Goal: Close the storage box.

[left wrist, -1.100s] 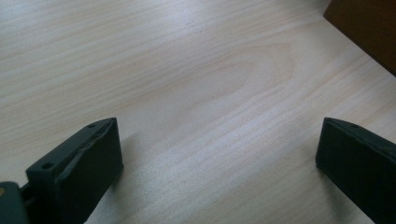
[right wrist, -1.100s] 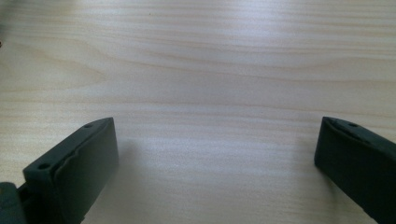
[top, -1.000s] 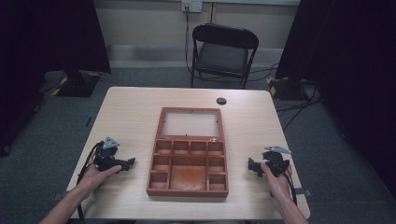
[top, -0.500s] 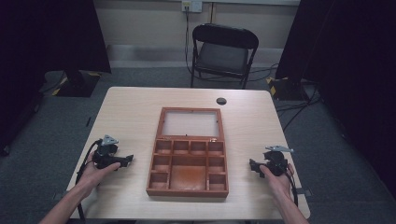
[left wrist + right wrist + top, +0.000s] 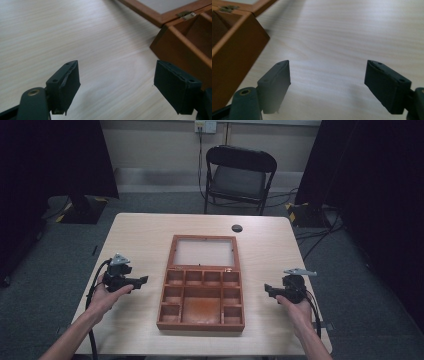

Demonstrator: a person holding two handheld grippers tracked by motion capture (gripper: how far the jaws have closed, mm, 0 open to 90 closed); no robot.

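A brown wooden box [image 5: 201, 294] with several empty compartments lies open in the middle of the table, its glazed lid [image 5: 203, 252] folded flat behind it. My left gripper [image 5: 141, 281] rests on the table to the box's left, jaws open and pointing at the box, nothing between them. My right gripper [image 5: 268, 290] lies to the box's right, also open and empty, pointing toward the box. In the left gripper view the box's corner [image 5: 183, 42] and a brass hinge [image 5: 186, 15] appear at the right. The box's side wall [image 5: 234, 47] appears at the left in the right gripper view.
The light wooden table [image 5: 140, 240] has bare surface on both sides of the box. A small dark round object [image 5: 237, 228] lies near the far edge. A black folding chair [image 5: 237, 177] stands behind the table. Cables trail from both grippers.
Both hands have shifted slightly; the left gripper has edged a little toward the box. Nothing was taken hold of.
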